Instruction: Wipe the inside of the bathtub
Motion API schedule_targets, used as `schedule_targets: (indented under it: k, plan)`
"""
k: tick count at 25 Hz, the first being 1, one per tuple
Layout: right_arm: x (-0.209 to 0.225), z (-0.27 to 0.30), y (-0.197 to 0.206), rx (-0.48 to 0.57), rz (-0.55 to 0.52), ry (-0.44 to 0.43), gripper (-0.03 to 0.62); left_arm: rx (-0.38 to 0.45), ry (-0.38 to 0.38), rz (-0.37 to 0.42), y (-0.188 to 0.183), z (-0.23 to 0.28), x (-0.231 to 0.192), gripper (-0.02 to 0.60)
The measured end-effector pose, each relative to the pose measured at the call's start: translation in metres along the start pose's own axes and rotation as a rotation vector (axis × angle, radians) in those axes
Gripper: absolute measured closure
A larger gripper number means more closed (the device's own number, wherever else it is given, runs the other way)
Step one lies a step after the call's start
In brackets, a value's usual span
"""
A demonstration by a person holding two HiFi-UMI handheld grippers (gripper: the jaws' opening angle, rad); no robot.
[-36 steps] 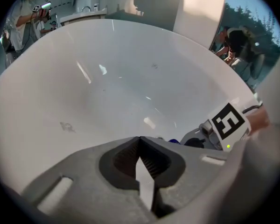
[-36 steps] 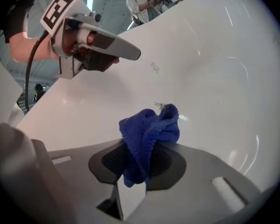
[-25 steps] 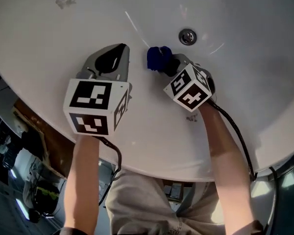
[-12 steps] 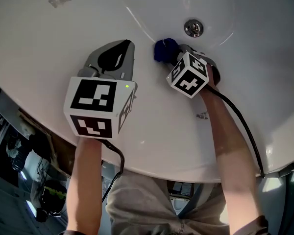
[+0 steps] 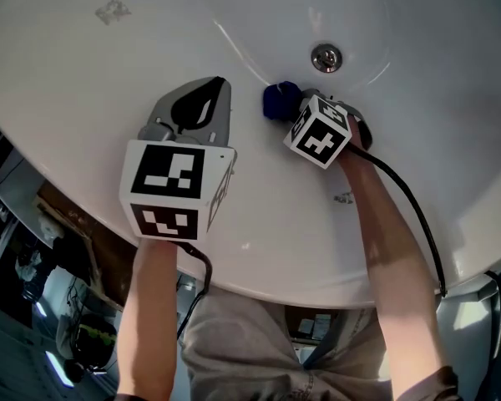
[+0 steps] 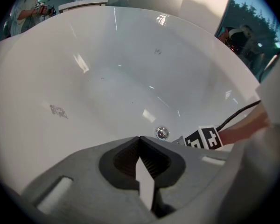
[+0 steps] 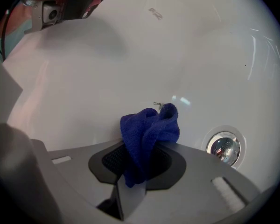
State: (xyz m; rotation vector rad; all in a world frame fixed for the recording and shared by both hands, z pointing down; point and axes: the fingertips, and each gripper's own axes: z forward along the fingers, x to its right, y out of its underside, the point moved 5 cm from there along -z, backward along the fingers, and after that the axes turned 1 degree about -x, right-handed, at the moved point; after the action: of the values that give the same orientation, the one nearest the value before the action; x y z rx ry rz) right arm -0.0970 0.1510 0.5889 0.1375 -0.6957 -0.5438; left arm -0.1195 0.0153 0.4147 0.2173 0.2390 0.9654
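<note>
Blue cloth [image 7: 149,127] is pinched tight in your right tongs [image 7: 142,155]. It touches the white inside of the bathtub [image 5: 92,65], just beside the shiny drain [image 5: 325,58]. Your left tongs [image 6: 140,143] are closed with nothing in them, and they hover over the tub wall near the right tongs, on their left.
</note>
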Motion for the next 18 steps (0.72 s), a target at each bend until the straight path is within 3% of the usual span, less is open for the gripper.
schedule_targets:
  k: [10, 15, 18]
  plan:
    - [-0.026, -0.014, -0.007, -0.021, -0.026, -0.020, 0.502, 0.010, 0.001, 0.003, -0.007, -0.017, -0.003, 0.578]
    - [-0.042, -0.021, -0.012, -0.008, -0.003, -0.042, 0.503, 0.012, 0.016, -0.056, -0.005, -0.025, -0.006, 0.577]
    - [-0.051, -0.027, -0.015, 0.005, -0.004, -0.054, 0.503, 0.013, 0.015, -0.051, -0.003, -0.032, -0.006, 0.577]
